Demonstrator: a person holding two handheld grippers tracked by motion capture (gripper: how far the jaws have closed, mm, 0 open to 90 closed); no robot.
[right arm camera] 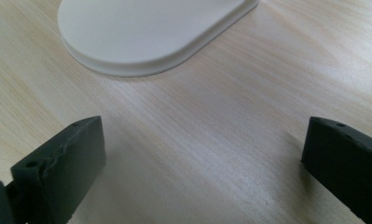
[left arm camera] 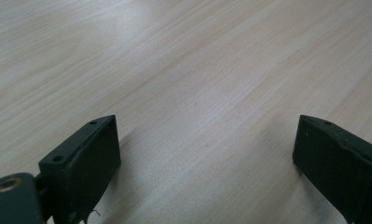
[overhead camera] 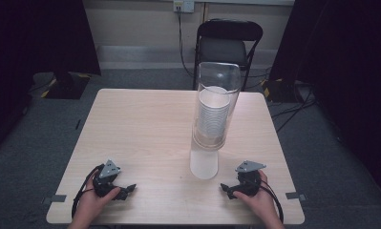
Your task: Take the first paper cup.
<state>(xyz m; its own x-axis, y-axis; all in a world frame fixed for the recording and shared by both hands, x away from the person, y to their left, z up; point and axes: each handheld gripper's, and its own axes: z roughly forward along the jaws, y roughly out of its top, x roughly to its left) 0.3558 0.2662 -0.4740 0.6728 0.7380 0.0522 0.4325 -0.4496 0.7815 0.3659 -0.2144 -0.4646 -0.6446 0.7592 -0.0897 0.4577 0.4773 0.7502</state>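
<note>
Pale wooden table, black chair beyond it, tall clear plastic cylinder of stacked white cups upright at centre-right on white base, left gripper and right gripper near it, both spread wide, empty.

A tall cup dispenser stands on the table, right of centre, a cup stack inside it; the left gripper rests near-left, the right gripper near-right; a chair sits behind the table.

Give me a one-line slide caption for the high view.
Both hand-held grippers, left gripper and right gripper, rest open near the table edge, flanking a tall clear cup dispenser.
</note>
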